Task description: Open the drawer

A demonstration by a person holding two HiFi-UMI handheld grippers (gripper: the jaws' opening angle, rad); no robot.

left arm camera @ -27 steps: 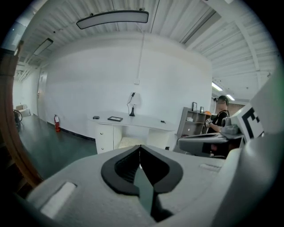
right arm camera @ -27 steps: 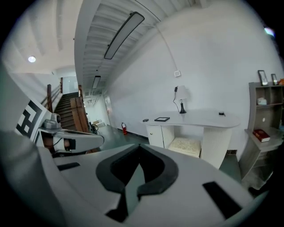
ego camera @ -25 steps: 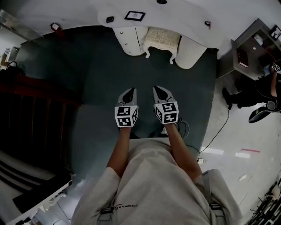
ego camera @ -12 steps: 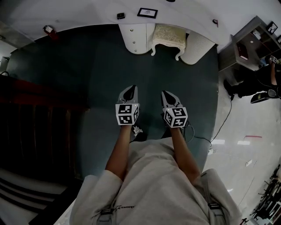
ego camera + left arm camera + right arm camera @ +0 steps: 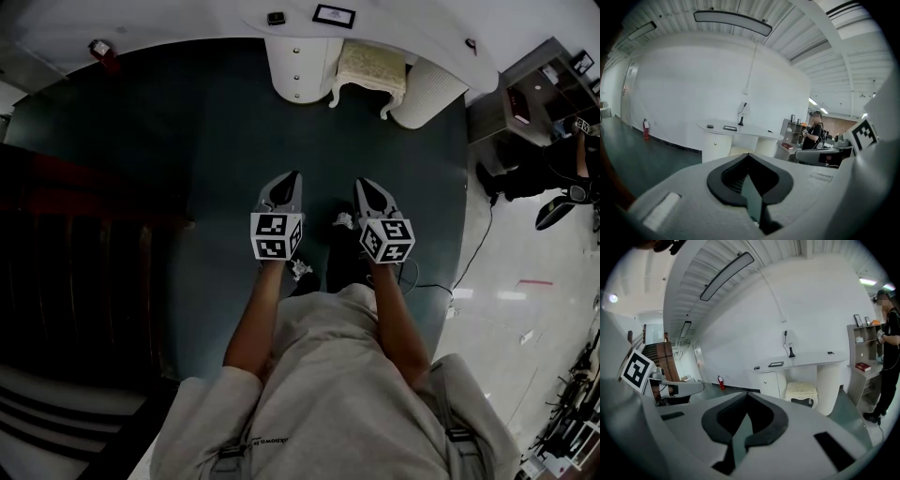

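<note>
A white curved desk stands against the far wall, its drawer cabinet with round knobs at the left end. The same drawer cabinet shows small and far ahead in both gripper views. My left gripper is held over the dark green floor, shut with nothing in it, well short of the desk. Beside it my right gripper also looks shut and empty. Both point toward the desk.
A cream stool sits under the desk beside a white ribbed column. A person in black stands by a shelf unit at right. Dark wooden stairs lie at left, with a cable on the floor.
The desk has drawn nearer in the head view as the person walked toward it. Both grippers rode forward side by side, still shut.
</note>
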